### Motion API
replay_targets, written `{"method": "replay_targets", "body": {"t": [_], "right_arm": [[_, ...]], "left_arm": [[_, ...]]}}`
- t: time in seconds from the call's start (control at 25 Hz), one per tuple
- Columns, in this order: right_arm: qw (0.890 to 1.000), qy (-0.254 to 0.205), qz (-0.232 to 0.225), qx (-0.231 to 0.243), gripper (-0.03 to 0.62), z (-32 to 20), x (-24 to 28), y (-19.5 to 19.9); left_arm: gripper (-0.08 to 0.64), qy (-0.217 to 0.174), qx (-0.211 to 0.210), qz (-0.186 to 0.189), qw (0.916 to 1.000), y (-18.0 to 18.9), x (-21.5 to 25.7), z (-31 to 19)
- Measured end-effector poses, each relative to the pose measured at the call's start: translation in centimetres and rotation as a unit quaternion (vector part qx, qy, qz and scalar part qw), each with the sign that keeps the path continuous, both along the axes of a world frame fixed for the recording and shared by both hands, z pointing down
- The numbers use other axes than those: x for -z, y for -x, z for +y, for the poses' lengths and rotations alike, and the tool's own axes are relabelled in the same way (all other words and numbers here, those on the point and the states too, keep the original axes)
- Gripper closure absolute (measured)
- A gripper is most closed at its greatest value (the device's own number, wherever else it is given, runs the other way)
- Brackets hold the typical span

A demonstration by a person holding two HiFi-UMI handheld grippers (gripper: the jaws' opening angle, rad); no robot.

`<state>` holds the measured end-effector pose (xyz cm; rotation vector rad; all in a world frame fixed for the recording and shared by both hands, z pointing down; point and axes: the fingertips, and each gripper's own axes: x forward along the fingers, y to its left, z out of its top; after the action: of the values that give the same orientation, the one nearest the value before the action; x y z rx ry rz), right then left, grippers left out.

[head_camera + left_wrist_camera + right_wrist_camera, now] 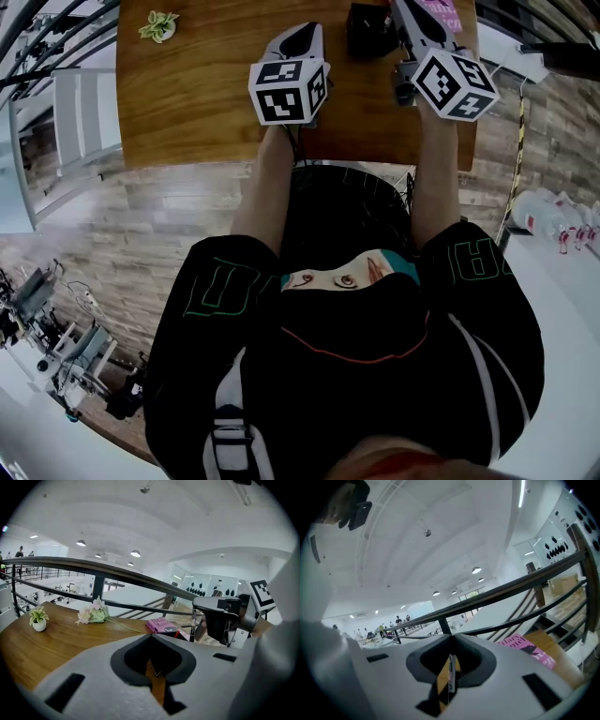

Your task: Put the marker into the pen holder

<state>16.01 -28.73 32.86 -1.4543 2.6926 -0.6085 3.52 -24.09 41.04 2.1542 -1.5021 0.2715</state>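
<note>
Nearest the head camera, the person's black shirt (356, 375) filled six o'clock. Beyond it, at twelve, the wooden table (206, 94) carried a pink book (525, 648) and a black pen holder (368, 30). I saw the left gripper (153, 667) closed on nothing. The right gripper (450, 644), just beside the holder at its three o'clock, pinched the marker (451, 677) upright.

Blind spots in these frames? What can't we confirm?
- Marker: the right gripper view shows only a sliver of it between the shut jaws of the right gripper. Both ends are hidden by the gripper body. In the head view the gripper covers it entirely.
- Pen holder: in the head view it is too small and dark to see its opening, and that gripper covers its right side.
- Pink book: in the head view it is cut off by the top edge.
</note>
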Motion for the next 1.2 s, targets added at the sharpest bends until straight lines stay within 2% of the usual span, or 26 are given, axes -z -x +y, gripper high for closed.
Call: {"method": "replay_targets", "body": {"t": [0.24, 0.36, 0.88, 1.2], "right_arm": [[0.999, -0.031, -0.015, -0.040, 0.552, -0.8, 1.4, -1.7], [0.998, -0.036, -0.006, -0.051, 0.552, -1.1, 1.2, -2.0], [0.996, 0.021, 0.053, -0.067, 0.551, -0.5, -4.0, -2.0], [0.994, 0.057, 0.079, -0.056, 0.548, 1.4, -6.2, -2.0]], "left_arm": [[0.552, 0.010, -0.010, -0.002, 0.9999, -0.5, -0.7, 0.0], [0.552, 0.013, -0.011, -0.002, 0.9998, -0.3, -1.0, 0.0], [0.552, 0.027, -0.009, -0.001, 0.9996, 0.7, -2.3, 1.0], [0.552, 0.023, -0.008, 0.003, 0.9997, 0.5, -2.0, 2.6]]}}
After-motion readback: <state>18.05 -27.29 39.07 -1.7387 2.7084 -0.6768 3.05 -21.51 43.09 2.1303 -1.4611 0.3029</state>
